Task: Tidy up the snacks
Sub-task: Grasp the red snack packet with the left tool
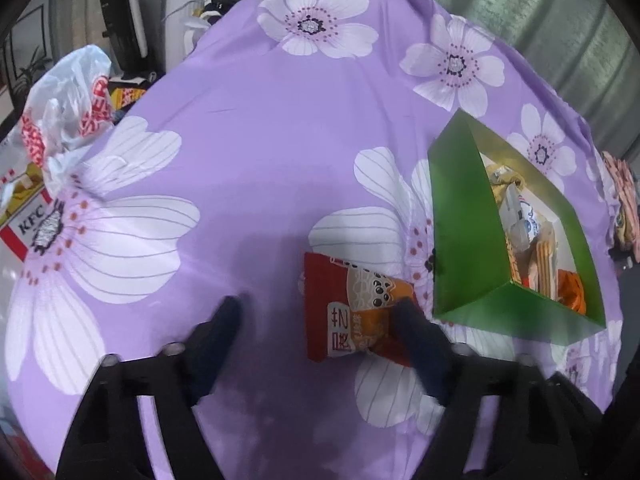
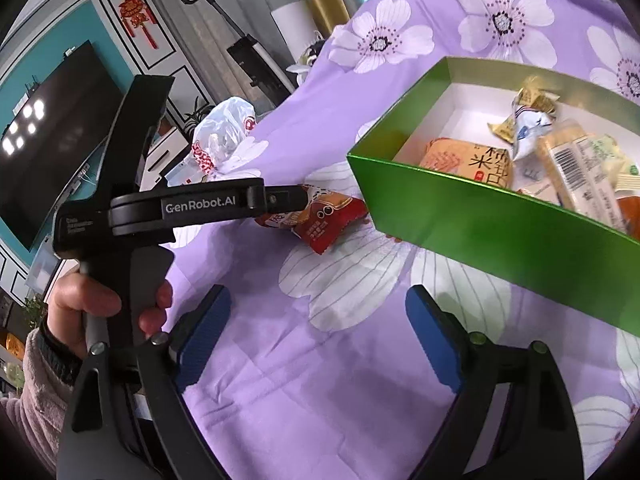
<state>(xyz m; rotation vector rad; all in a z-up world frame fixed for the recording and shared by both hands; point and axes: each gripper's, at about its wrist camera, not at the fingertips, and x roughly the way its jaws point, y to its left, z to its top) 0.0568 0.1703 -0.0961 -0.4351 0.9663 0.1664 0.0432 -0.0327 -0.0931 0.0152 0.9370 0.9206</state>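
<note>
A red and orange snack packet point(image 1: 352, 312) lies on the purple flowered cloth point(image 1: 260, 160), just left of a green box point(image 1: 460, 248). My left gripper point(image 1: 320, 312) is open, low over the cloth, with its right finger over the packet's right part. The box holds several wrapped snacks point(image 1: 528, 240). In the right wrist view my right gripper point(image 2: 320, 312) is open and empty above the cloth, in front of the green box point(image 2: 480, 216). The left gripper's body point(image 2: 200, 208) reaches in from the left, its tip at the packet point(image 2: 328, 220).
A white plastic bag point(image 1: 68, 108) and a KFC carton point(image 1: 24, 224) sit at the table's left edge. A TV point(image 2: 52, 136) and wall stand beyond the table. Pink fabric point(image 1: 624, 200) lies past the box at the right edge.
</note>
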